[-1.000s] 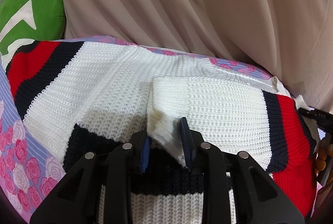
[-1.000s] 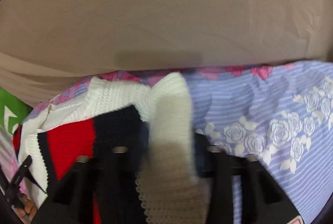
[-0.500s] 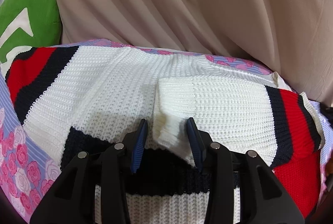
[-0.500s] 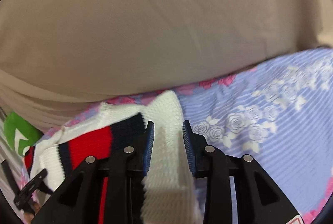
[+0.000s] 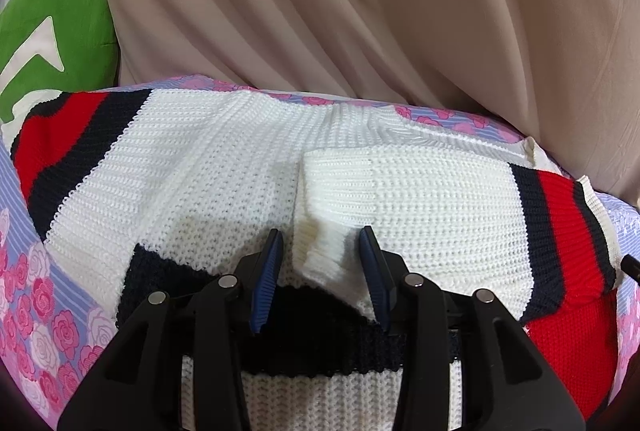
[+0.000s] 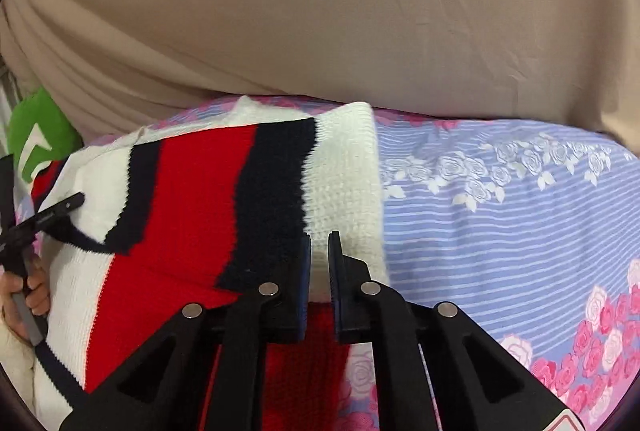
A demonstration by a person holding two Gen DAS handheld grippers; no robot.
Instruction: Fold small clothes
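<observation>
A knit sweater (image 5: 224,167), white with navy and red stripes, lies spread on a floral bedsheet (image 5: 36,291). Its right sleeve (image 5: 420,199) is folded across the body, cuff at the centre. My left gripper (image 5: 320,251) is open, its blue pads on either side of the white cuff (image 5: 320,243), which lies loose between them. In the right wrist view the sweater (image 6: 192,199) fills the left half. My right gripper (image 6: 319,255) has its jaws nearly closed on the sweater's white folded edge (image 6: 344,191).
A beige curtain (image 5: 360,11) hangs behind the bed. A green cushion (image 5: 52,27) sits at the far left. The striped floral sheet (image 6: 500,231) extends to the right of the sweater. The left gripper and the hand (image 6: 24,291) holding it show at the left edge.
My left gripper has opened wider and let go of the sleeve cuff, which now rests on the sweater body. My right gripper has closed in on the white edge and lowered it.
</observation>
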